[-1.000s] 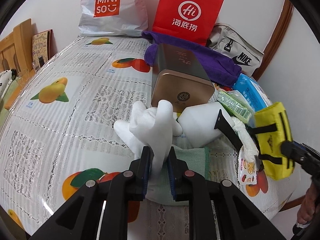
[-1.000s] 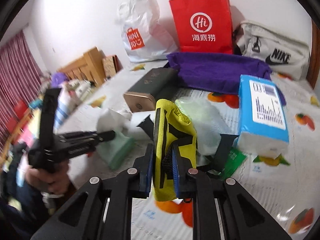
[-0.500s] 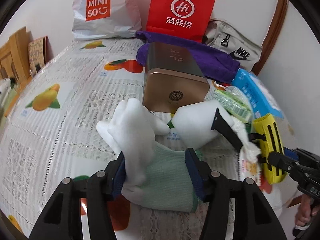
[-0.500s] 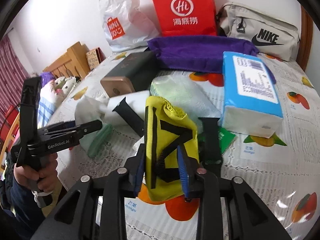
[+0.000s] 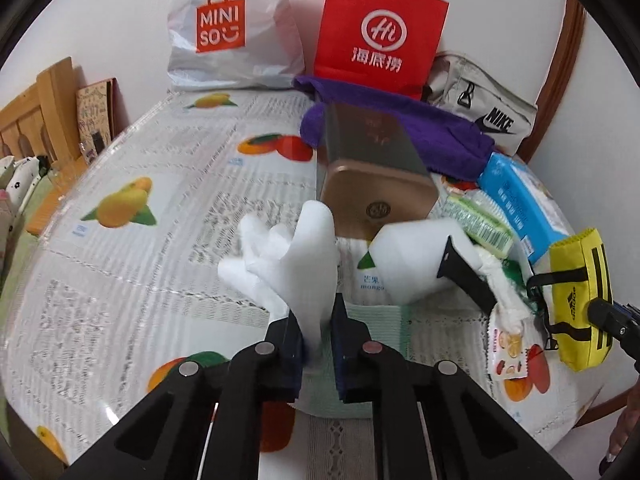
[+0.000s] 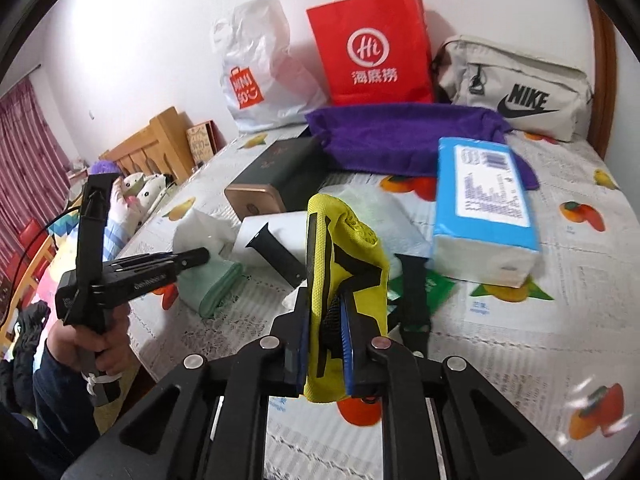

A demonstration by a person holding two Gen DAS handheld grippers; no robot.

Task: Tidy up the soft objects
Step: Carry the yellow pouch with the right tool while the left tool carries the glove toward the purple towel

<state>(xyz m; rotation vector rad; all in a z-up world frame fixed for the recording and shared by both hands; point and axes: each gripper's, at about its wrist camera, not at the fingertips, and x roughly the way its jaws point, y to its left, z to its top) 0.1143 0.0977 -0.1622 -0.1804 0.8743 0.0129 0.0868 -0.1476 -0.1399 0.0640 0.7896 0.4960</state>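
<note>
A white glove (image 5: pixel 296 256) stands up from a folded green cloth (image 5: pixel 376 320) on the fruit-print tablecloth. My left gripper (image 5: pixel 316 320) is closing tight on the glove's cuff, pads pressing it. It shows at the left of the right wrist view, where the left gripper (image 6: pixel 200 256) is held by a hand over the green cloth (image 6: pixel 212 284). My right gripper (image 6: pixel 326 308) is closing on a yellow pouch (image 6: pixel 352 248) with black stripes, pads pinching its lower part. The same yellow pouch (image 5: pixel 580 292) hangs at the table's right edge in the left wrist view.
A gold tin box (image 5: pixel 376 176), a white packet (image 5: pixel 416 256) with a black strap, a purple towel (image 6: pixel 400 132) and a blue tissue pack (image 6: pixel 484 208) crowd the middle. Red bag (image 6: pixel 372 48), Miniso bag (image 5: pixel 232 32) and Nike bag (image 6: pixel 516 88) line the wall.
Both grippers' jaws spread half a second ago and have come together again, the left on the glove, the right on the yellow pouch. The right view has shifted slightly.
</note>
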